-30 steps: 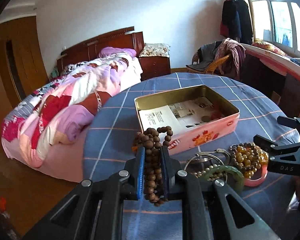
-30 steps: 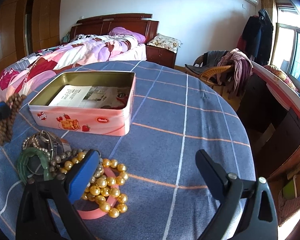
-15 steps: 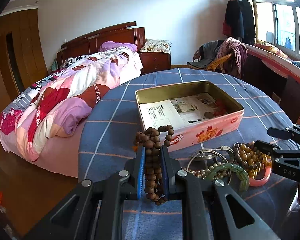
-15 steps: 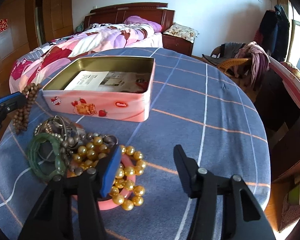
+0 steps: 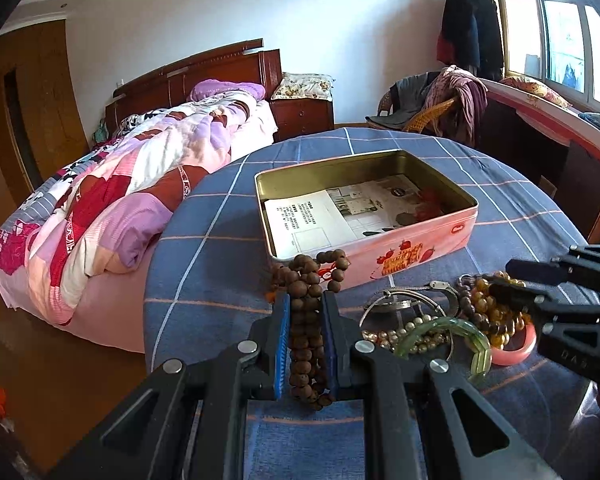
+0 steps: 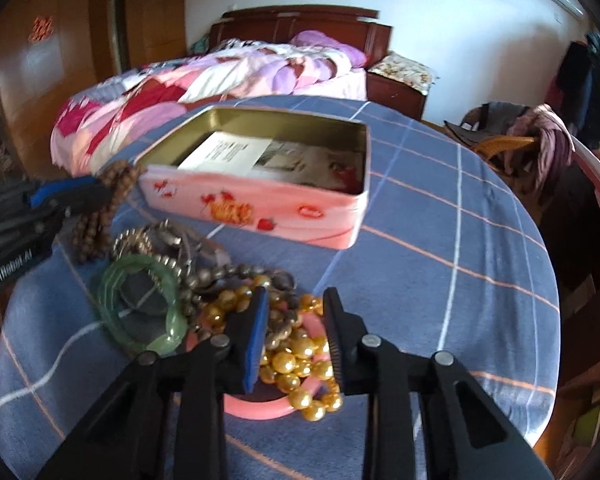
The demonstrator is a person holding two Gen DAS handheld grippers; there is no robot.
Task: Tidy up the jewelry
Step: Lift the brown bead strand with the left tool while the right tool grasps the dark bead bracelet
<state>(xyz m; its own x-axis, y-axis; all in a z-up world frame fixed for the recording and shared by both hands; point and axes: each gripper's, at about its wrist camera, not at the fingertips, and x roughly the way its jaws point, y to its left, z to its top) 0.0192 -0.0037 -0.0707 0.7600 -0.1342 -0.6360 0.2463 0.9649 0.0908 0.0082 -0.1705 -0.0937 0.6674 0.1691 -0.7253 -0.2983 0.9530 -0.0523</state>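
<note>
My left gripper [image 5: 305, 300] is shut on a brown wooden bead string [image 5: 306, 320], held above the table just short of the open pink tin [image 5: 420, 248]; it also shows in the right wrist view [image 6: 112, 184]. My right gripper [image 6: 296, 304] is partly open, its fingers straddling the gold bead bracelet [image 6: 296, 356] that lies on a pink bangle [image 6: 256, 406]. A green bangle [image 6: 140, 304] and silver chains [image 6: 168, 240] lie to the left of it. The tin [image 6: 260, 200] holds only a paper sheet [image 5: 320, 216].
The round table has a blue checked cloth [image 6: 440, 220]. A bed with a patchwork quilt [image 5: 120, 184] stands behind on the left. A wicker chair with clothes [image 5: 440, 104] and a red-topped counter [image 5: 540, 120] are on the right.
My right gripper has moved left over the jewelry pile and narrowed from wide open to around the gold beads. My left gripper keeps its hold on the wooden beads and has drifted slightly.
</note>
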